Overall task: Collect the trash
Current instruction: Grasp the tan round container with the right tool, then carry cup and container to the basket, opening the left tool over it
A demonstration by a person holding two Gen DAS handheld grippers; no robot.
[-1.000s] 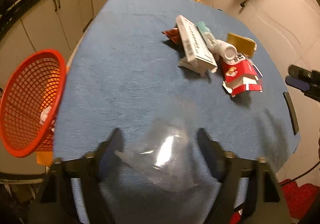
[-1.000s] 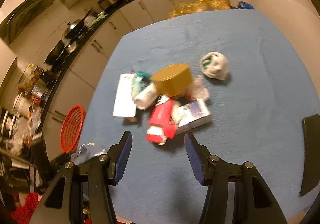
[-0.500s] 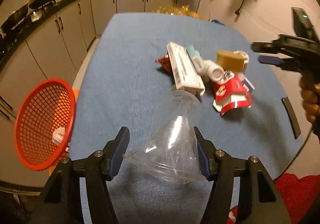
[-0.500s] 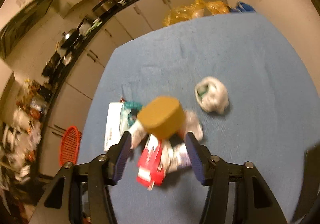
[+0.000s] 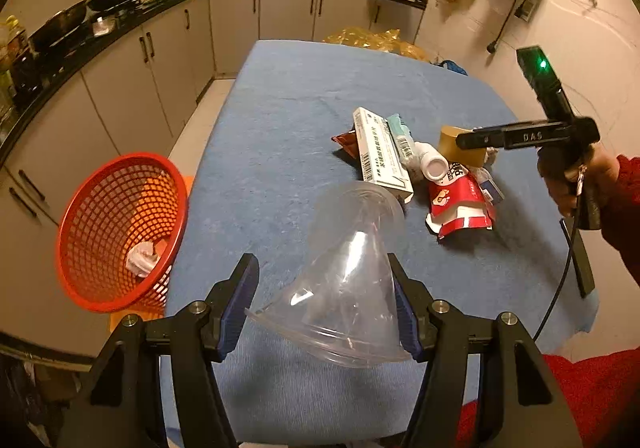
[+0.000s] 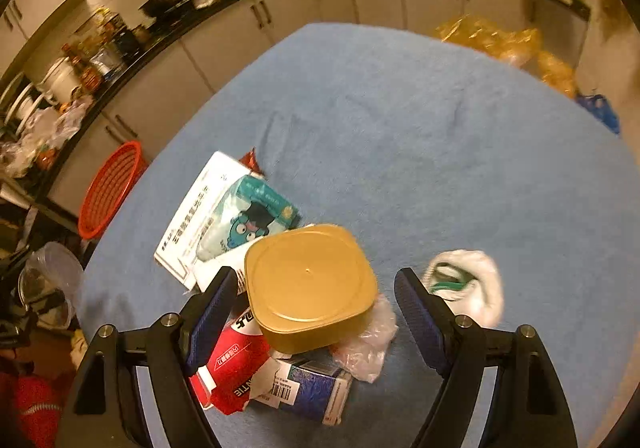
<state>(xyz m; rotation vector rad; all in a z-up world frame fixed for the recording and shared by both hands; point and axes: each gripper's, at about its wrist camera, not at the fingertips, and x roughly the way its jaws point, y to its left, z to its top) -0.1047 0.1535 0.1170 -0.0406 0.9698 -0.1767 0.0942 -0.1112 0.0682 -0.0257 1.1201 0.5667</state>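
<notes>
Red basket (image 5: 120, 232) off the counter's (image 5: 288, 120) left edge, already holding white scrap; risk of overshooting its rim.
Clear plastic cup (image 5: 352, 272) pinched in left gripper (image 5: 324, 300), half open, above the near edge; thin wall could buckle and slip.
Gold tub (image 6: 310, 288) atop the litter pile mid-counter, between right gripper's (image 6: 316, 304) jaws, just opening wide, no contact; closing could topple the pile.
</notes>
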